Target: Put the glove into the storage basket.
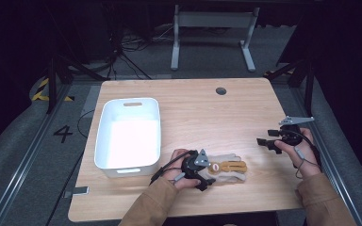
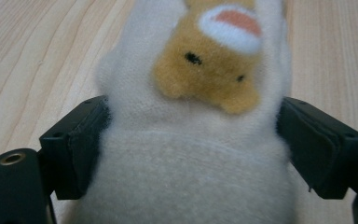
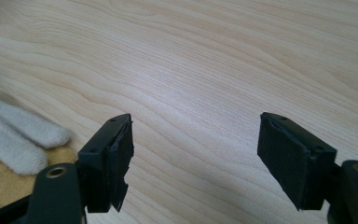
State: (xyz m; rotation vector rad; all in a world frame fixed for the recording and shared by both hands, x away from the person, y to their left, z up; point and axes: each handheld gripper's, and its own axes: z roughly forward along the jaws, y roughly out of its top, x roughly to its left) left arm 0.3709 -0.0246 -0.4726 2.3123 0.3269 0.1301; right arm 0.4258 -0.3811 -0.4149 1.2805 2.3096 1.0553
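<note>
A cream fleece glove [image 1: 228, 167] with a tan bear face lies flat on the wooden table [image 1: 193, 113] near its front edge, fingers pointing right. My left gripper [image 1: 208, 173] is low over the glove's cuff end. In the left gripper view the glove [image 2: 205, 79] lies between the jaws of that gripper [image 2: 191, 149], which stand wide, the fleece just brushing both pads. My right gripper [image 1: 267, 145] hovers open over bare wood at the right, pointing left toward the glove. In the right gripper view its jaws [image 3: 196, 158] hold nothing, and the glove's fingertips [image 3: 18, 135] show at the left edge.
A white plastic bin [image 1: 103, 141] stands on the table's left side, close to my left hand. A round cable hole [image 1: 221, 91] sits near the far edge. Beyond the table are a desk frame [image 1: 212, 28] and cables on the floor.
</note>
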